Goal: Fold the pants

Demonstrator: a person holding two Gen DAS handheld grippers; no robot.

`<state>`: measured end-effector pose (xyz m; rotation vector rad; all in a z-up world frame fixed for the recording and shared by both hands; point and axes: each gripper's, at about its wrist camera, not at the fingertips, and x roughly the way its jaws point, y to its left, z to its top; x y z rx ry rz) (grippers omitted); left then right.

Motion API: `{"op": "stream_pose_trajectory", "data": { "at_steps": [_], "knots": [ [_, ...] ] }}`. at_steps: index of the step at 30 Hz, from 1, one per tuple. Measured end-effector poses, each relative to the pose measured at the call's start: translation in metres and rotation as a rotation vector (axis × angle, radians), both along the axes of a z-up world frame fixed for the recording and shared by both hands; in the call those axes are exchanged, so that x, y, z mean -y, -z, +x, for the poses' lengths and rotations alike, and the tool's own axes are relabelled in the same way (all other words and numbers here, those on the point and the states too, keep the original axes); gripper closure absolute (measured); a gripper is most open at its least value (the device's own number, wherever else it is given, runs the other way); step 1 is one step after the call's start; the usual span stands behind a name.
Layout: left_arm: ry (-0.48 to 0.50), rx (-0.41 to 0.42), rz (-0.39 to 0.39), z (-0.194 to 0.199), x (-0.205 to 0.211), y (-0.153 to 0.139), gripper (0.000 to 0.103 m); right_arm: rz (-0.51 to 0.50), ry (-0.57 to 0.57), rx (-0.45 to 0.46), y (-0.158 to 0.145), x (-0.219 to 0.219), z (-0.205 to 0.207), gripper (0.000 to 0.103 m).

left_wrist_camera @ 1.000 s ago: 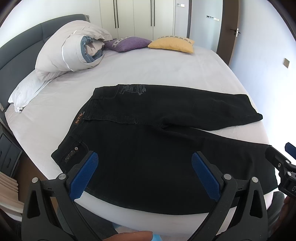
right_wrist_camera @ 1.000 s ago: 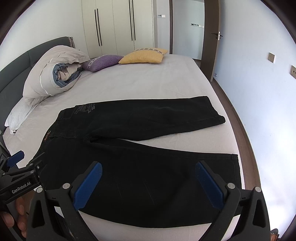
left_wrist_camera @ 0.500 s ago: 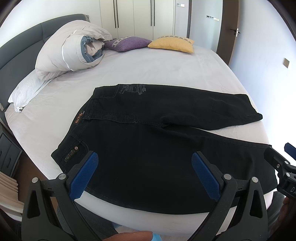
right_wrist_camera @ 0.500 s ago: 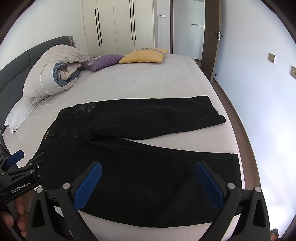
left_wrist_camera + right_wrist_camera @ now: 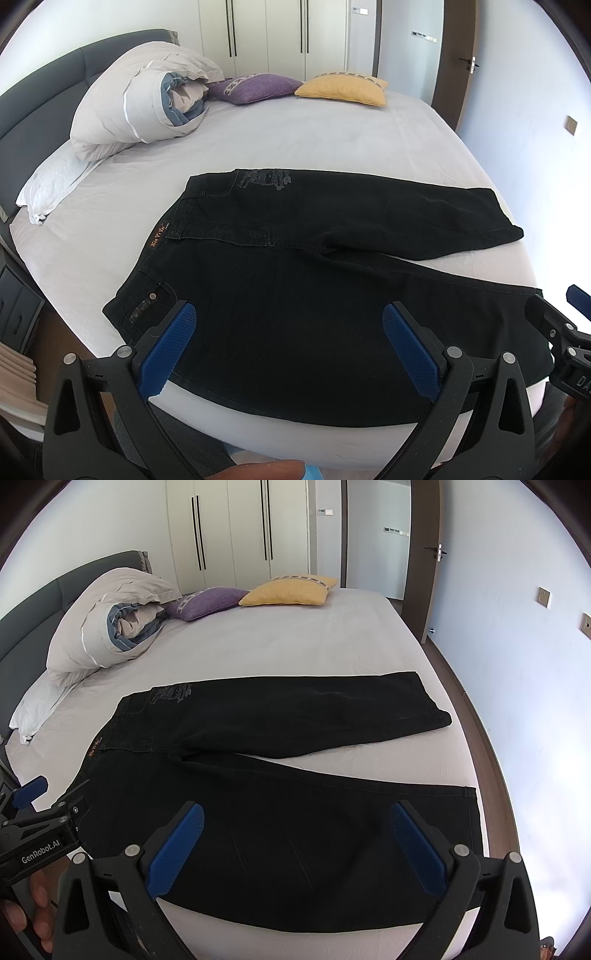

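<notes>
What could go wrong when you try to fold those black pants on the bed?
The near leg of the black pants lies right along the bed's near edge, so a clumsy tug could slide it off. The legs are spread apart, so they might line up crooked. Both the left gripper and right gripper are open, so a shallow pinch could slip.

Matt black denim pants (image 5: 295, 295), smooth white cotton sheet (image 5: 295, 140), ribbed blue fingers (image 5: 166, 350)

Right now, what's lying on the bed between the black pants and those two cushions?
Nothing: in both views bare sheet separates the pants from the purple cushion and yellow cushion.
</notes>
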<state>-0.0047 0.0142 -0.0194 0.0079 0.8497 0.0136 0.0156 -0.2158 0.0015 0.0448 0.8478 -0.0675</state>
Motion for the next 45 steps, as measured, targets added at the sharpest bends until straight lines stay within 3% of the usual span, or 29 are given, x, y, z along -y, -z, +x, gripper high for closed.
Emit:
{"op": "stream_pose_trajectory", "data": {
  "at_steps": [33,37,40,45],
  "knots": [
    [-0.001,-0.009,-0.002,0.0,0.002,-0.002,0.0,-0.007,-0.01,-0.005,0.001,-0.005,-0.002,0.0],
    [0.006,-0.02,-0.035,0.005,-0.005,0.002,0.0,-0.013,-0.021,-0.002,0.001,-0.007,0.002,0.0],
    [0.009,-0.011,-0.064,0.02,-0.023,0.001,0.0,0.007,-0.088,0.012,-0.003,-0.005,0.013,0.0],
    [0.002,0.004,-0.126,0.069,-0.076,-0.012,0.0,0.124,-0.288,0.052,-0.022,0.006,0.05,0.0]
  ]
}}
